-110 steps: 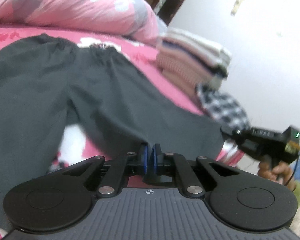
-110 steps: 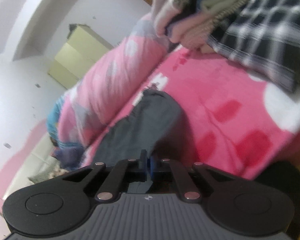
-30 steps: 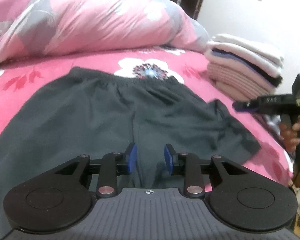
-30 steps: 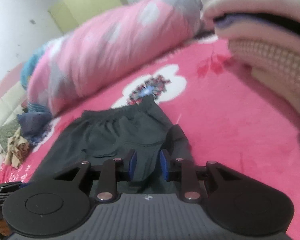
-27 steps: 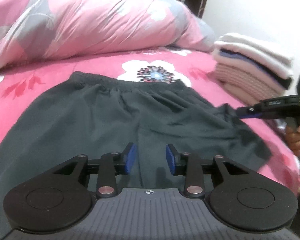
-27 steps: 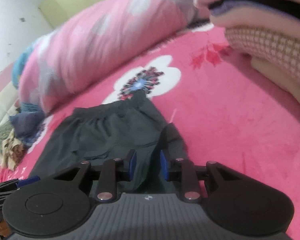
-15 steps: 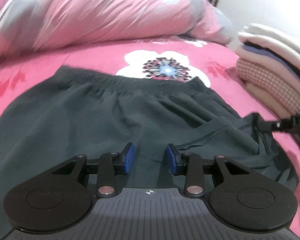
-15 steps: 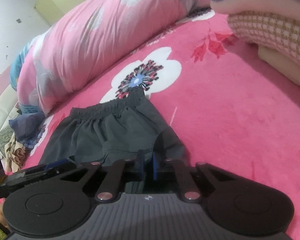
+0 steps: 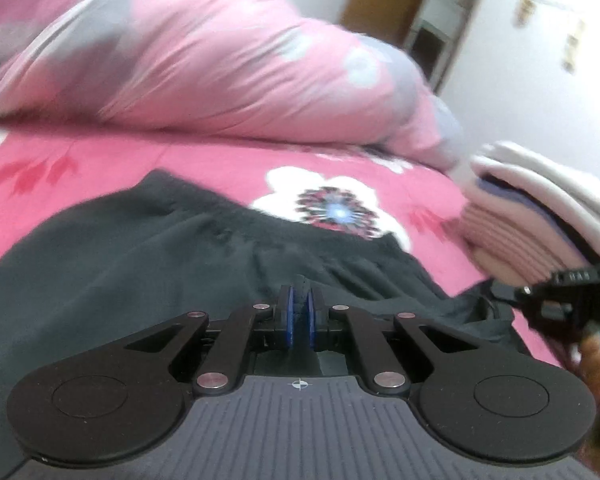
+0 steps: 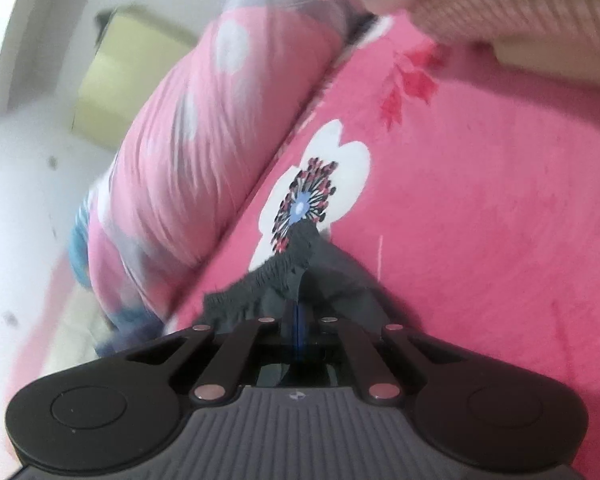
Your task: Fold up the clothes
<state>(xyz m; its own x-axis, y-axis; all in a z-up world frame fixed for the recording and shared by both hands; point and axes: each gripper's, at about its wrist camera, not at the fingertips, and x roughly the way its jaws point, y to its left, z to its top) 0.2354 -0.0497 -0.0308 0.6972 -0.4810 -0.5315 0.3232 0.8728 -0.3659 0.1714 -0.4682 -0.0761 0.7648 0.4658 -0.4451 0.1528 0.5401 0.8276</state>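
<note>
Dark grey shorts [image 9: 148,256] lie on a pink flowered bed [image 9: 220,160], waistband toward the far side. My left gripper [image 9: 299,300] is shut on a pinch of the shorts' fabric near the middle. My right gripper [image 10: 296,308] is shut on the shorts [image 10: 284,276] close to the gathered waistband, and the cloth is lifted into a peak. The right gripper's body also shows at the right edge of the left wrist view [image 9: 564,292], held by a hand.
A rolled pink and grey quilt [image 9: 204,60] lies along the far side of the bed. A stack of folded clothes [image 9: 540,216] sits at the right. A doorway [image 9: 428,24] and white wall are behind. A yellow-green cabinet [image 10: 128,64] stands beyond the quilt.
Both grippers were open a second ago. The right one shut on the shorts half a second ago, the left one has shut since. The right side of the shorts has been lifted and bunched.
</note>
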